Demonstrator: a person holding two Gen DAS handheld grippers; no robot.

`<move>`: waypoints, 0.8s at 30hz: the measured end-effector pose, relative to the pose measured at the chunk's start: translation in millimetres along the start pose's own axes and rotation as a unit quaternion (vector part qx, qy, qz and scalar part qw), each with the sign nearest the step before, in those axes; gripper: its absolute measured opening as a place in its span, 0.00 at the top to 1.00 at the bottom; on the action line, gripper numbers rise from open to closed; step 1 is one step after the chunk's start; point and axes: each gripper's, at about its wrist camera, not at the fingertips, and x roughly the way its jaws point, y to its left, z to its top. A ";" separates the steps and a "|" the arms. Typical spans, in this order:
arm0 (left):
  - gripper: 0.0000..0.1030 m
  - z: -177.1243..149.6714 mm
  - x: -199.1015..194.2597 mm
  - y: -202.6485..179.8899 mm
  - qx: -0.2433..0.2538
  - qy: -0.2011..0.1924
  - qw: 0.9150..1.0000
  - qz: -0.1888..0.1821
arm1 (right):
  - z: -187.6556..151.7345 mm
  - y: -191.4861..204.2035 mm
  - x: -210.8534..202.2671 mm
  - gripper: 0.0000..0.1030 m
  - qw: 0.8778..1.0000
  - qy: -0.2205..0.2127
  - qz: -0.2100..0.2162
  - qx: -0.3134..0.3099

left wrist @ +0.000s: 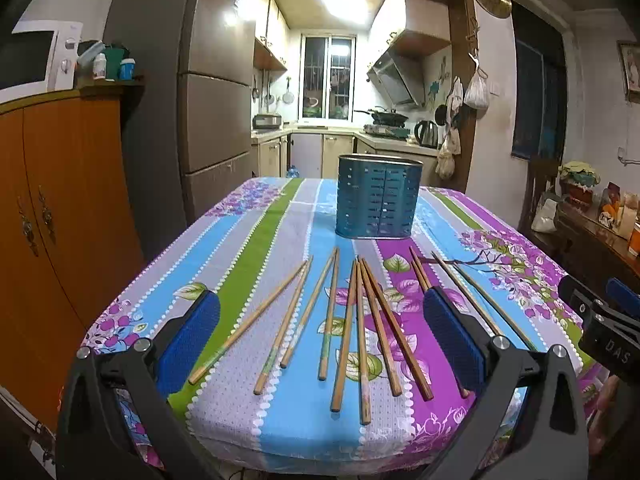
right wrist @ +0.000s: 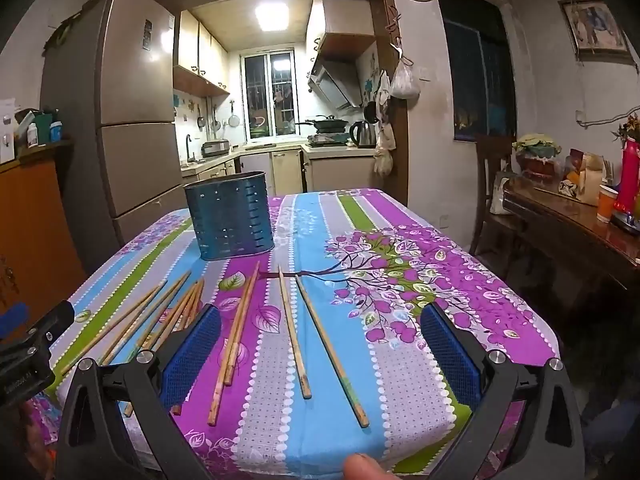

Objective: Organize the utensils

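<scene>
Both tools hover at the table's near edge, nothing picked yet; the left gripper (left wrist: 320, 332) gapes wide with nothing in it, and so does the right gripper (right wrist: 320, 340); the chopsticks (left wrist: 352, 328) lie fanned flat on the tablecloth (left wrist: 248, 280) just in front of the blue holder (left wrist: 378, 196), tips toward it, apparently laid out for easy single picks; the holder stands upright, seemingly empty.

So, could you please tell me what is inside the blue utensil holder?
Nothing rises above the blue utensil holder's rim; its walls hide the inside. All the chopsticks lie on the tablecloth.
</scene>
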 end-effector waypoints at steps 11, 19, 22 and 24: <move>0.05 0.7 1.1 7.9 -0.037 -0.012 0.999 0.007 | -0.5 -3.5 5.8 0.03 1.000 0.028 0.006 0.005; 0.05 1.0 6.4 1.6 0.018 -0.004 0.998 0.052 | -0.4 -6.5 4.4 0.03 1.000 0.027 0.004 0.004; 0.05 0.6 5.1 -1.1 0.033 -0.004 0.998 0.049 | -0.4 -5.3 2.0 0.03 1.000 0.019 0.009 0.000; 0.05 -0.2 3.4 -2.0 0.041 -0.006 0.998 0.047 | -1.0 -3.5 -1.1 0.03 1.000 0.014 0.009 -0.006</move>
